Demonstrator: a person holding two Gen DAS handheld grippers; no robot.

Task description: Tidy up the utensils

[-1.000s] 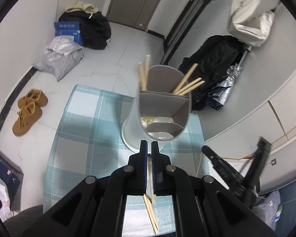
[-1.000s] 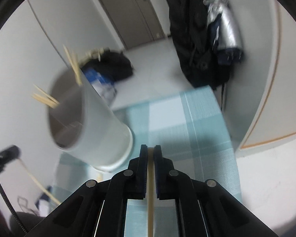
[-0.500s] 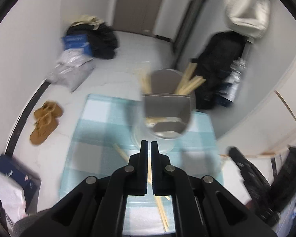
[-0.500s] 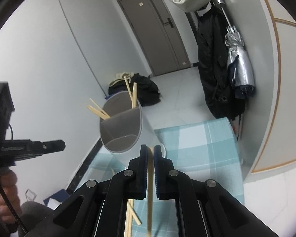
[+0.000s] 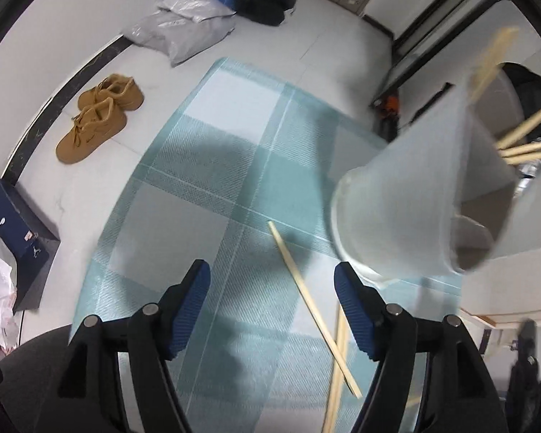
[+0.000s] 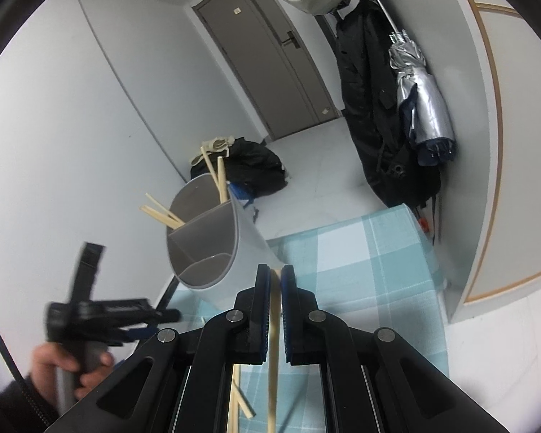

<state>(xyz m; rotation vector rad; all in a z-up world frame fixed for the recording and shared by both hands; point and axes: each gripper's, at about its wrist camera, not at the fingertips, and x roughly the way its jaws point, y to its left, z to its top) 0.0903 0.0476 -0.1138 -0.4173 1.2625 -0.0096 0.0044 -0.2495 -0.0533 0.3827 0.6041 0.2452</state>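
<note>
The left gripper [image 5: 272,281] is opening over the checked worktop [image 5: 205,166], nothing gripped; loose chopsticks [image 5: 308,297] lie between its fingers. The right gripper [image 6: 276,278] is clamped on one chopstick [image 6: 273,368]. The divided utensil holder [image 6: 212,249] stands at ten o'clock.

Tablecloth [image 5: 212,187]: teal-and-white check, woven texture. Chopsticks [image 5: 312,299]: pale tan wood. Utensil holder [image 6: 212,238]: white outside, grey inside. Gripper pads [image 5: 193,301]: blue, ribbed; gripper bodies black. Shoes [image 5: 97,117]: tan-brown. Box [image 5: 14,223]: dark blue. Door [image 6: 270,57]: grey-brown. Umbrella [image 6: 422,108]: silver.
</note>
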